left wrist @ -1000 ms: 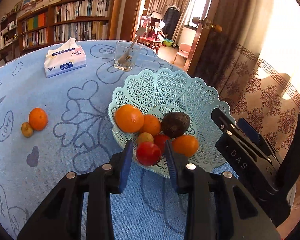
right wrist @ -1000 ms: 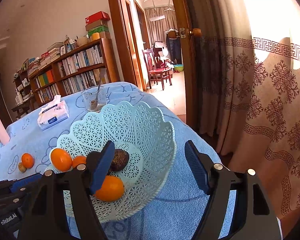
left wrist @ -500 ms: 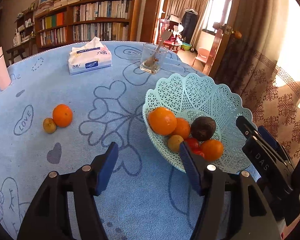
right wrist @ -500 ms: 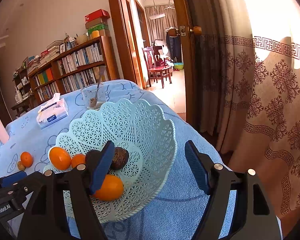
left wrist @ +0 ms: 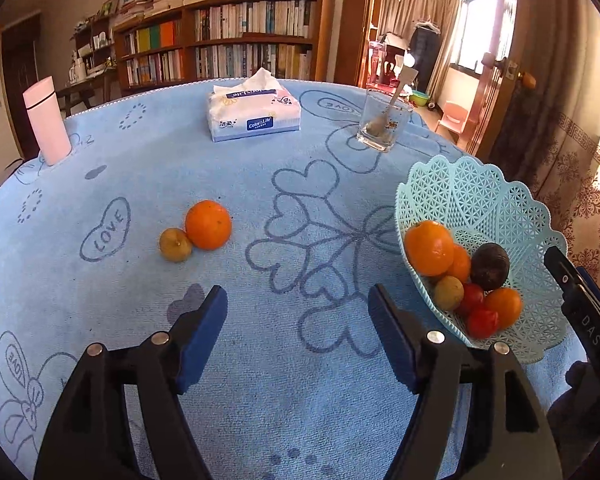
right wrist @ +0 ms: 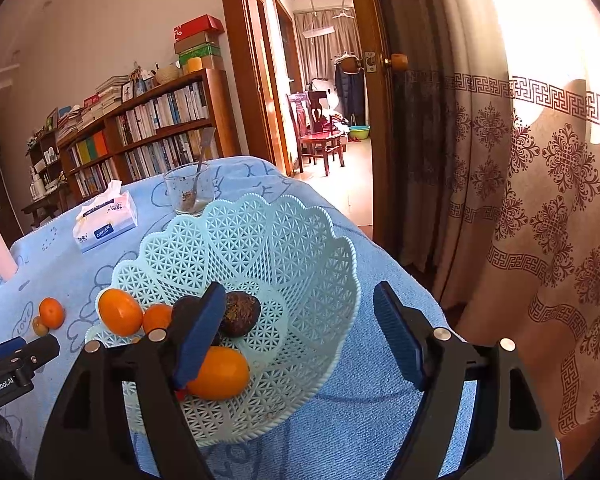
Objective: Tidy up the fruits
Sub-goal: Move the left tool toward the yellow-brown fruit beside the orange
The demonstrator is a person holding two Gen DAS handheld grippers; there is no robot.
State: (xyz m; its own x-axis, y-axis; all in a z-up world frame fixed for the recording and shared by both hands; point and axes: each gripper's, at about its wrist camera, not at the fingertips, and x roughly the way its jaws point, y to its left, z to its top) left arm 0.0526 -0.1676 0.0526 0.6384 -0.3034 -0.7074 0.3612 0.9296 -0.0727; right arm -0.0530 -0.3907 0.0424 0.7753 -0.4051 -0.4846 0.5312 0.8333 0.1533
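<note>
A pale green lattice basket (left wrist: 480, 200) (right wrist: 300, 248) holds several fruits: oranges (left wrist: 429, 247), a dark avocado (left wrist: 489, 266), red tomatoes (left wrist: 482, 322) and a small yellow-green fruit (left wrist: 448, 292). An orange (left wrist: 208, 225) and a small yellow-green fruit (left wrist: 175, 244) lie touching on the blue cloth, left of the basket. My left gripper (left wrist: 298, 332) is open and empty above the cloth, near side of the loose fruits. My right gripper (right wrist: 296, 336) is open and empty over the basket's near rim.
A tissue box (left wrist: 254, 114), a glass with a spoon (left wrist: 384, 124) and a pink bottle (left wrist: 46, 120) stand at the table's far side. The table's right edge drops off beside a curtain (right wrist: 540, 200) and an open doorway.
My left gripper opened, left a red tomato in the basket and swung left and back from the basket. The right gripper has barely moved.
</note>
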